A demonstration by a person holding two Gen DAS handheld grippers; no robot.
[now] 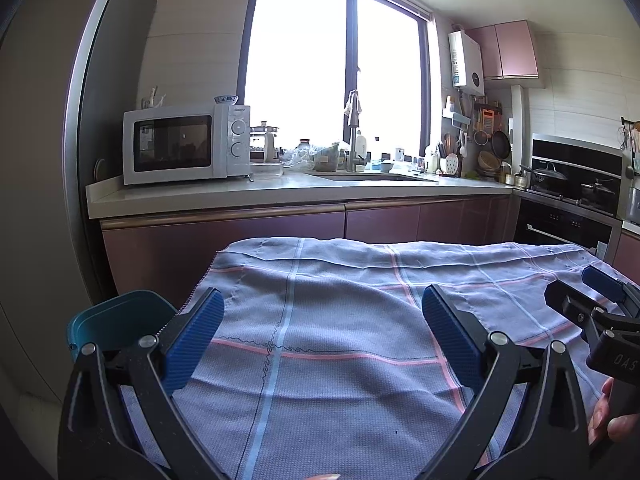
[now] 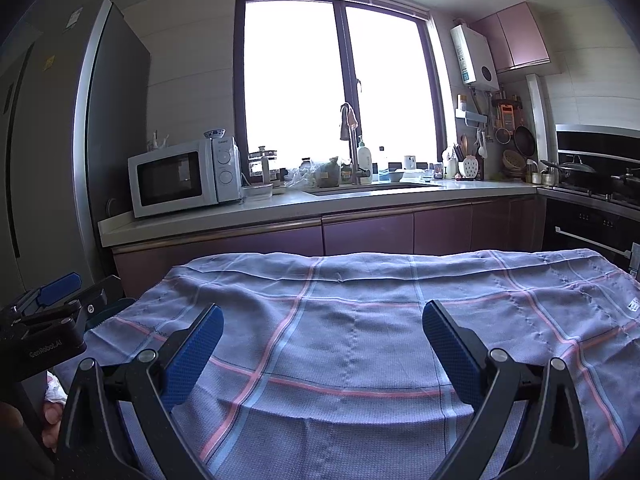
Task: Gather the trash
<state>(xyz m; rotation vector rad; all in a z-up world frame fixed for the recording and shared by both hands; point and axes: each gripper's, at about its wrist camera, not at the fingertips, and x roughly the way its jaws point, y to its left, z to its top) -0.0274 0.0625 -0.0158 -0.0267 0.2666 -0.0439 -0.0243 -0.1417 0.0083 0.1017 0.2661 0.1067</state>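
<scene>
My left gripper [image 1: 322, 316] is open above a table under a blue checked cloth [image 1: 340, 344], with nothing between its blue pads [image 1: 200, 324]. My right gripper [image 2: 322, 320] is also open and empty over the same cloth [image 2: 360, 340]. A teal bin [image 1: 116, 316] stands just off the table's left edge, beside the left gripper's left finger. A small white crumpled scrap [image 2: 56, 392] shows low on the left of the right wrist view, next to a hand; what it is cannot be told. No other trash lies on the cloth.
Each gripper appears at the edge of the other's view. Beyond the table runs a kitchen counter [image 1: 280, 192] with a microwave [image 1: 184, 144], a sink and a faucet under a bright window. A stove and oven [image 1: 568, 196] stand at the right and a fridge [image 2: 48, 140] at the left.
</scene>
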